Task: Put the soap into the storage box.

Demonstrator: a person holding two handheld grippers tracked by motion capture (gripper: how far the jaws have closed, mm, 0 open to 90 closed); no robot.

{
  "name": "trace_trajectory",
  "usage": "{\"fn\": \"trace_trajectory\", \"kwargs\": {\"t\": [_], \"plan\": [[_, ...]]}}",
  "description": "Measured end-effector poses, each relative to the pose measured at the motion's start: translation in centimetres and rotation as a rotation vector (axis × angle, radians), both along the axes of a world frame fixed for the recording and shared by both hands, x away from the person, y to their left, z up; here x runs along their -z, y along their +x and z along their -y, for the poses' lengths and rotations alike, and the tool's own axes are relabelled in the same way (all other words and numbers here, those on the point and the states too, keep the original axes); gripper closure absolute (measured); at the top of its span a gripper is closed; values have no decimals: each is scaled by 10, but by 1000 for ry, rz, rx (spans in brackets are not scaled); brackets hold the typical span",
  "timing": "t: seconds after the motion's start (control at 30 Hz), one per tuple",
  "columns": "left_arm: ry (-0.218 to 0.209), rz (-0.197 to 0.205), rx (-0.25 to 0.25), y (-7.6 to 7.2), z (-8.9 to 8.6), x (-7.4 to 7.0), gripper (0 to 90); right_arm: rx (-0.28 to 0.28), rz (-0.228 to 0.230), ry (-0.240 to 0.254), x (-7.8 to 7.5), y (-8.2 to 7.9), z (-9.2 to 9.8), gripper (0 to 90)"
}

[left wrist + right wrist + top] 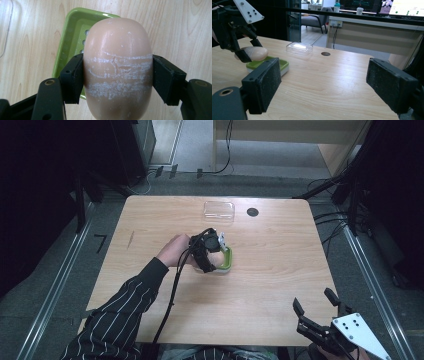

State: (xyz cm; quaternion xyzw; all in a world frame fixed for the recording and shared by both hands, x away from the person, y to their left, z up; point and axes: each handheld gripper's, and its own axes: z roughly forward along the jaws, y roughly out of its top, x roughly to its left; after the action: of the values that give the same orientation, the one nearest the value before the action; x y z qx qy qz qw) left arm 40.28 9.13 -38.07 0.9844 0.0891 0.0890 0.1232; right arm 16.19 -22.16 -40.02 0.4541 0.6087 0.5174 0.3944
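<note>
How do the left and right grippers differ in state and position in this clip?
The left gripper is shut on the pale soap bar, while the right gripper is open with nothing between its jaws. The left gripper holds the bar above the green soap dish mid-table; the right gripper hangs at the table's near right corner. Both have black jaws.

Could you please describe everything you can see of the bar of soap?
The soap is a smooth, rounded oval bar, pale pinkish beige, with whitish scuffed bands and fine cracks across its middle. The left claw is shut on it, one black jaw pressing each long side. It is held lying roughly level just above the green soap dish near the middle of the wooden table; whether it touches the dish cannot be told.
</note>
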Motion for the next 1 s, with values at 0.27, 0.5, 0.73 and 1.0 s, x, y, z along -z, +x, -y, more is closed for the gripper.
{"fn": "trace_trajectory", "kwargs": {"t": [0.27, 0.5, 0.73, 1.0], "plan": [[4, 15, 12, 5, -1, -1, 335, 3, 1, -3, 0, 0, 0, 132], [-1, 24, 18, 8, -1, 0, 335, 5, -1, 1, 0, -1, 0, 132], [6, 30, 22, 10, -1, 1, 335, 6, 0, 0, 0, -1, 0, 132], [5, 32, 32, 13, 0, 3, 335, 7, 0, -3, 0, -1, 0, 132]]}}
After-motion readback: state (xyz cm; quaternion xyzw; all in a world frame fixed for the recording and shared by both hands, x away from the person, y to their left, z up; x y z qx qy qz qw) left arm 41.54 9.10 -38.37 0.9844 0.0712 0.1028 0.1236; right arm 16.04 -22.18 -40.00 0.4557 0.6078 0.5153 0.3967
